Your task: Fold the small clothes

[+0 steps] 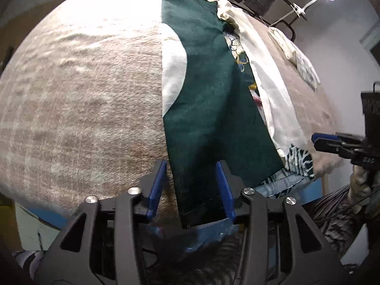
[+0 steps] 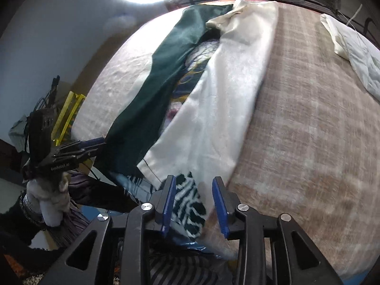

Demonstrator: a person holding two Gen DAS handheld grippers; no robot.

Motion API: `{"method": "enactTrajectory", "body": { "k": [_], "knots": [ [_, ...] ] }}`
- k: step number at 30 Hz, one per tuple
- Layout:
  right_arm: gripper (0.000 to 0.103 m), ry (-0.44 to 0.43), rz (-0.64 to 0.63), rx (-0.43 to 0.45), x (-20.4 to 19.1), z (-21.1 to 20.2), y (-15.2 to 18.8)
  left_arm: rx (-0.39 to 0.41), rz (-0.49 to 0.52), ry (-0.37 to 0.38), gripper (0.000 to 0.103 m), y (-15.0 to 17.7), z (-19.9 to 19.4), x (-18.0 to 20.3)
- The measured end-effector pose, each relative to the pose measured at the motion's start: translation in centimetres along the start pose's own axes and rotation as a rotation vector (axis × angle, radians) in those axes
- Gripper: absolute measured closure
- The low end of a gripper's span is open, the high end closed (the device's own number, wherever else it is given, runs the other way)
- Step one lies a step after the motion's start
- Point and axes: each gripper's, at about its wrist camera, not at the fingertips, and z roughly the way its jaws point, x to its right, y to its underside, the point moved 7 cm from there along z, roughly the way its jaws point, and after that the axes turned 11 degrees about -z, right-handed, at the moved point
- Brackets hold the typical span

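Two grippers open wide: left gripper (image 1: pixel 191 187) straddles green flap (image 1: pixel 209 109) hem at 6 o'clock, right gripper (image 2: pixel 193 203) over patterned hem (image 2: pixel 190 204). Garment (image 2: pixel 225 95) looks thin, limp, light; pinch hem corners.

One garment (image 1: pixel 209 99), second cloth (image 1: pixel 301 57), two grippers (image 1: pixel 191 190).

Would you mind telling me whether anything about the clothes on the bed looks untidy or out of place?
Yes. The dark green garment and the cream garment lie in overlapping, skewed strips rather than flat, with a printed fabric caught between them. At the far end, the cream garment's top is bunched up. Another crumpled cream cloth sits apart.
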Motion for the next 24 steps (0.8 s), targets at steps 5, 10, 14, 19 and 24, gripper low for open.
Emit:
{"method": "enactTrajectory", "body": {
  "k": [5, 10, 14, 19, 24],
  "knots": [
    [0.064, -0.010, -0.134, 0.037, -4.5, 1.5, -1.5, 0.007, -0.018, -0.006, 0.100, 0.0, 0.3, -0.7],
    [0.062, 0.073, -0.315, 0.006, -8.1, 4.6, -2.2, 0.022, -0.020, -0.018, 0.101, -0.1, -0.1, -1.3],
    [0.090, 0.145, -0.366, -0.039, -7.4, 6.3, -2.0, 0.020, -0.008, 0.021, 0.101, 0.1, -0.6, -0.9],
    [0.103, 0.073, -0.336, -0.013, -7.1, 5.1, -2.0, -0.016, -0.053, 0.039, 0.066, 0.1, -0.5, -1.3],
    [0.103, 0.049, -0.458, -0.024, -9.5, 4.8, -1.1, 0.006, -0.113, 0.048, 0.064, -0.8, -0.9, -2.5]
  ]
}}
